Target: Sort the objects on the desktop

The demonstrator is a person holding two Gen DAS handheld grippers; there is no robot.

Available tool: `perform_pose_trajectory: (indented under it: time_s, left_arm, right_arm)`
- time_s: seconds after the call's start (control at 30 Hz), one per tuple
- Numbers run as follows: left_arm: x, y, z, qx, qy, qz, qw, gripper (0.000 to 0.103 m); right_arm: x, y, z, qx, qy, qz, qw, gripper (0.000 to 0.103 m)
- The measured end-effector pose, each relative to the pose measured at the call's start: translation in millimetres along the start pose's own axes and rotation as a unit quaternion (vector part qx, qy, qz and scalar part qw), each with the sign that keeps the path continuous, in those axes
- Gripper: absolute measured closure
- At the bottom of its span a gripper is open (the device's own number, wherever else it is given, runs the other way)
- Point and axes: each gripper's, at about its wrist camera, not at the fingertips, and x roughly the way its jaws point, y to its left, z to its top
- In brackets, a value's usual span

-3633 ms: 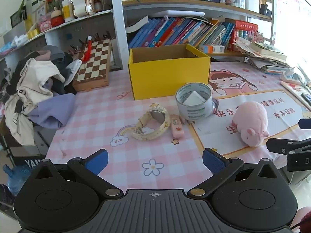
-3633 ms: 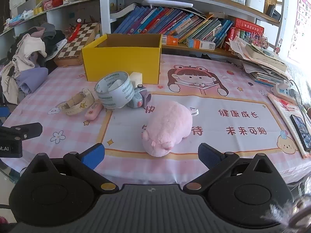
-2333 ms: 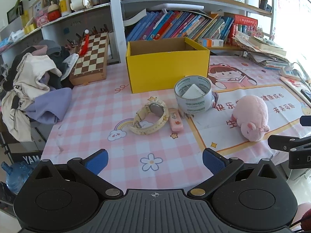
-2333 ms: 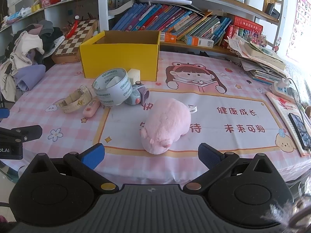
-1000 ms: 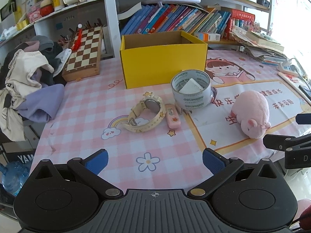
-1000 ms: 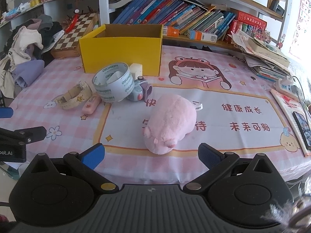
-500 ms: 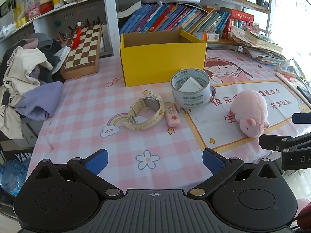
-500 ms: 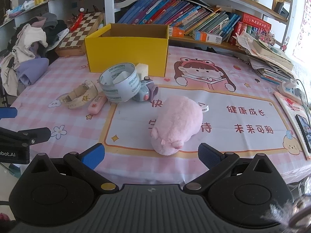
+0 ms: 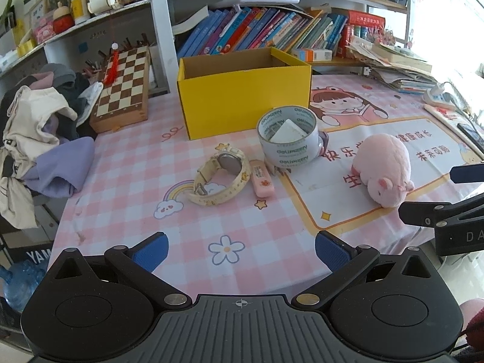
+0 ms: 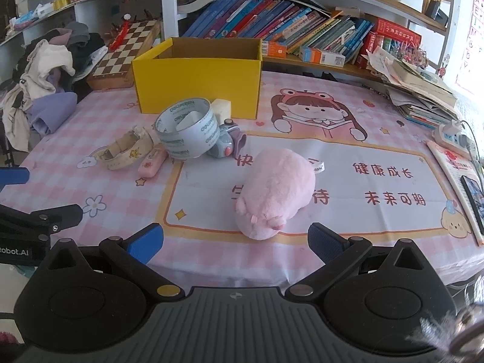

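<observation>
An open yellow box (image 9: 245, 93) (image 10: 198, 78) stands at the back of the pink checked tablecloth. In front of it lie a cream wristwatch (image 9: 219, 175) (image 10: 125, 148), a pink eraser-like stick (image 9: 261, 178) (image 10: 152, 158), a tape roll (image 9: 287, 140) (image 10: 187, 128) with a white block inside, a small grey toy (image 10: 225, 143) and a pink plush pig (image 9: 384, 171) (image 10: 276, 189). My left gripper (image 9: 240, 249) is open and empty over the near table edge. My right gripper (image 10: 234, 240) is open and empty, just short of the pig.
A chessboard (image 9: 124, 84) leans at the back left beside a pile of clothes (image 9: 36, 139). Books fill the shelf (image 10: 302, 33) behind. Stacked papers (image 10: 420, 90), a power strip (image 10: 453, 137) and a phone (image 10: 473, 195) lie along the right edge.
Both grippers have drifted slightly closer to the table. The right one moved towards the pig, which now sits nearer its jaws. No object has moved.
</observation>
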Motion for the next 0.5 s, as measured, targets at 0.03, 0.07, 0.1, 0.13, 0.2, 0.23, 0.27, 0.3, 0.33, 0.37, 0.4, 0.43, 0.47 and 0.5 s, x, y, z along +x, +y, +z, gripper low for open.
perform_pose_trajectory:
  time_s: [0.03, 0.07, 0.1, 0.13, 0.2, 0.23, 0.27, 0.3, 0.33, 0.37, 0.4, 0.43, 0.47, 0.5]
  left_arm:
    - [-0.1, 0.0, -0.5, 0.000, 0.001, 0.000, 1.0000, 0.000]
    - [-0.2, 0.0, -1.0, -0.001, 0.002, 0.000, 1.0000, 0.000]
    - [-0.3, 0.0, -1.5, -0.001, 0.003, 0.000, 1.0000, 0.000]
    - [-0.8, 0.1, -1.4, 0.000, 0.003, 0.001, 1.0000, 0.000]
    - [-2.3, 0.3, -1.4, 0.000, 0.000, 0.002, 1.0000, 0.000]
    - [-3.1, 0.1, -1.8, 0.000, -0.002, 0.000, 1.0000, 0.000]
    - [-3.4, -0.3, -2.3, 0.001, -0.002, -0.002, 1.0000, 0.000]
    - [-3.4, -1.3, -2.5, 0.003, 0.000, -0.003, 1.0000, 0.000]
    - [-3.5, -2.2, -2.7, 0.006, 0.001, -0.005, 1.0000, 0.000]
    - [-4.6, -3.0, -2.9, 0.009, -0.001, -0.008, 0.9999, 0.000]
    - [-5.7, -3.7, -3.0, 0.011, -0.004, -0.011, 0.9999, 0.000]
    - [-6.6, -4.3, -2.5, 0.013, -0.007, -0.011, 0.9998, 0.000]
    - [-7.0, -4.6, -1.9, 0.013, -0.009, -0.010, 0.9998, 0.000]
    - [-6.8, -4.4, -1.1, 0.013, -0.010, -0.008, 0.9998, 0.000]
  right_arm:
    - [-0.4, 0.5, 0.0, -0.002, -0.001, 0.000, 1.000, 0.000]
    - [-0.3, 1.0, 0.3, -0.003, 0.000, -0.003, 1.000, 0.000]
    - [-0.3, 1.5, 0.5, -0.004, 0.001, -0.006, 1.000, 0.000]
    - [0.0, 1.7, 0.8, -0.004, 0.002, -0.010, 1.000, 0.000]
    - [0.3, 1.7, 1.0, -0.002, 0.004, -0.012, 1.000, 0.000]
    - [0.6, 1.5, 0.8, -0.001, 0.005, -0.012, 1.000, 0.001]
    - [1.3, 1.0, 0.6, 0.000, 0.007, -0.012, 1.000, 0.001]
    - [2.0, 0.5, 0.4, 0.002, 0.010, -0.012, 1.000, 0.001]
    - [1.7, 0.3, 0.5, 0.003, 0.010, -0.012, 1.000, 0.001]
    - [1.3, 0.1, 0.7, 0.004, 0.010, -0.011, 1.000, 0.001]
    - [0.7, -0.2, 0.8, 0.003, 0.008, -0.012, 1.000, 0.001]
    - [0.2, -0.4, 0.9, 0.003, 0.006, -0.012, 1.000, 0.001]
    - [0.5, -1.1, 1.1, 0.003, 0.006, -0.012, 1.000, 0.001]
    - [0.8, -1.7, 1.3, 0.004, 0.007, -0.012, 1.000, 0.001]
